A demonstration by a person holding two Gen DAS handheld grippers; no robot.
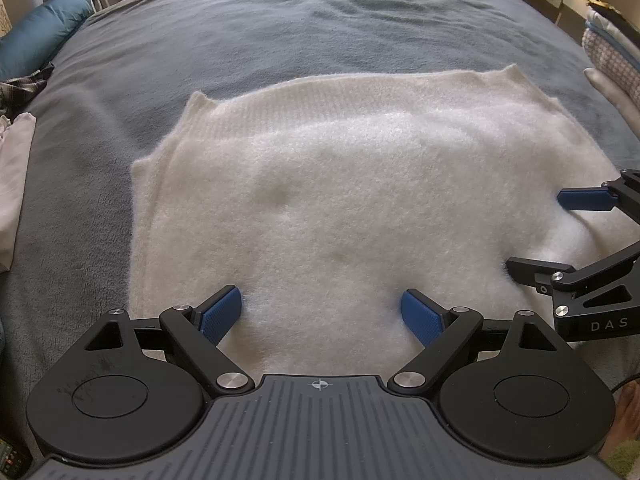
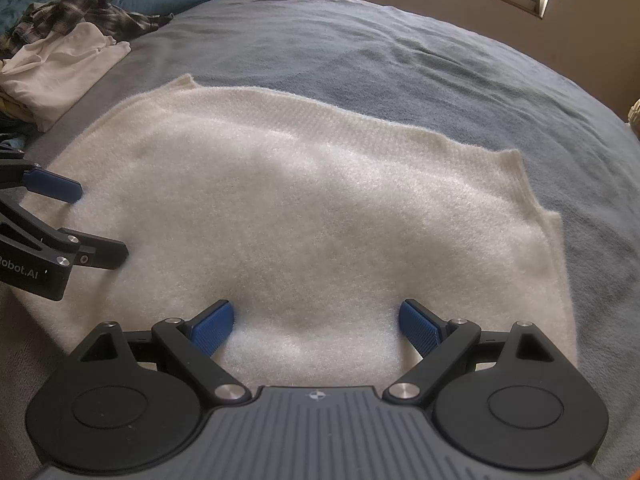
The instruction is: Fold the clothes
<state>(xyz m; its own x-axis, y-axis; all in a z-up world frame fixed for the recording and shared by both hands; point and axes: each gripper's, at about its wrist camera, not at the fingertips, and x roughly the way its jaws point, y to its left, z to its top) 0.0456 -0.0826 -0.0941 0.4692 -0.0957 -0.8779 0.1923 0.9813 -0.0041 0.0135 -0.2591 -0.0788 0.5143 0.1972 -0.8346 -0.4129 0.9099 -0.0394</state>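
On the bed [image 1: 280,32], a white fuzzy sweater [image 1: 340,200] lies flat mid-blanket, ribbed band at 12 o'clock, near edge at 6. It looks already folded in to a rough rectangle, with no sleeves showing.

Left hand-held gripper [image 1: 320,312]: released, jaws spread wide, blue pads [image 1: 220,314] resting on or just above the near part of the sweater, no cloth pinched. Right hand-held gripper [image 2: 316,320]: same, spread wide over the near part, nothing grasped. Both sit side by side and tilt steeply down. Whether the pads actually touch the pile I cannot tell.

Step in hand, as I judge it: take the near edge to fold it over toward 12.

To do it well:
- slide each lower finger under the near edge and catch every layer, not just top fuzz
- clamp at matching spots left and right, so the fold line stays straight
- lift both together, carry toward the ribbed band, lay edge on edge
- thick knit will spring back, so press flat after

Clothes pile [image 2: 60,60] at 10 o'clock is well apart and not in the way.
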